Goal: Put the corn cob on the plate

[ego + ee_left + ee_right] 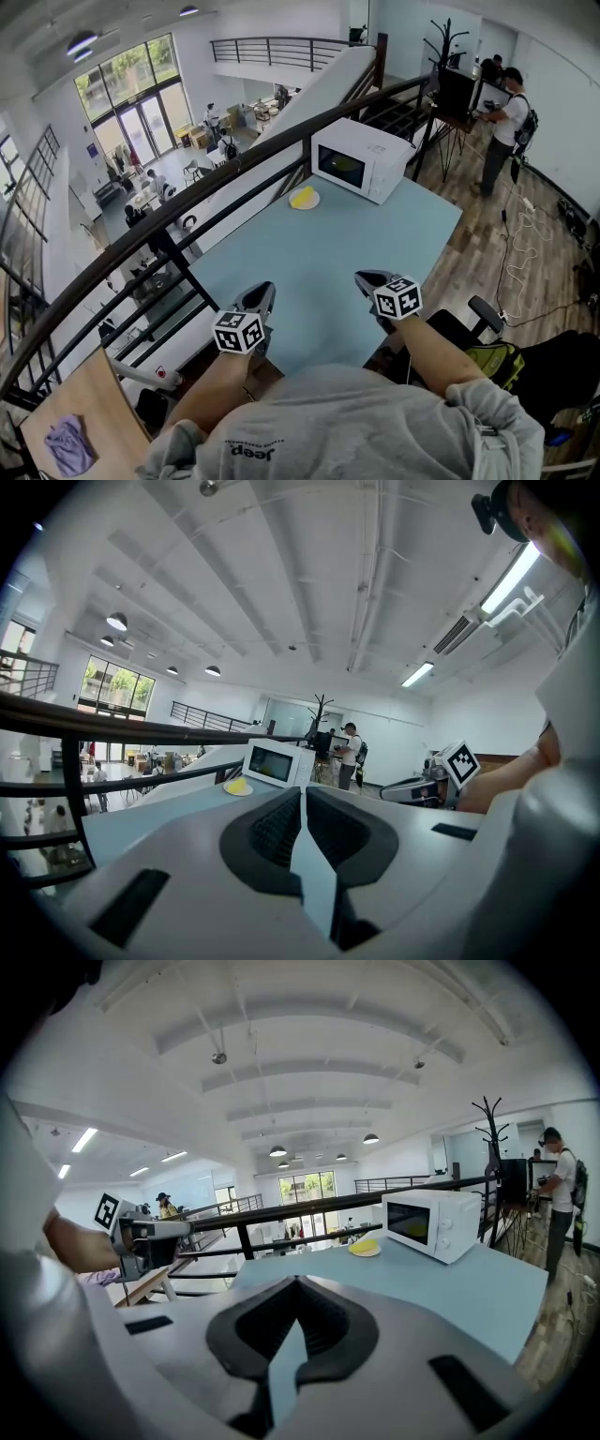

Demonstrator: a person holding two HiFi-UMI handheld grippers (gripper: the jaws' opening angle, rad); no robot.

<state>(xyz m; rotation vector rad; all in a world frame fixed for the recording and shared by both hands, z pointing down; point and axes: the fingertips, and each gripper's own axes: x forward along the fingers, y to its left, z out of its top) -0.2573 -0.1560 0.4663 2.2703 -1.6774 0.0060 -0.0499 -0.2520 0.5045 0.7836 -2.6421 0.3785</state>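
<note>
- A small white round plate (316, 200) sits at the far left edge of the light blue surface (328, 272), just beside the left end of the microwave.
- The yellow corn cob (301, 196) lies on that plate and covers most of it. It is too small in every view to tell which way its long axis runs or where its ends point.
- A white box-shaped microwave oven (361, 159) with a dark glass door stands at the far edge of the surface, door closed and facing the near edge.
- The left gripper (264, 291) is at the near edge of the surface, its jaws together with nothing between them.
- The right gripper (368, 279) is beside it at the near edge, its jaws also pressed together and empty. Both are well apart from the plate.
</note>
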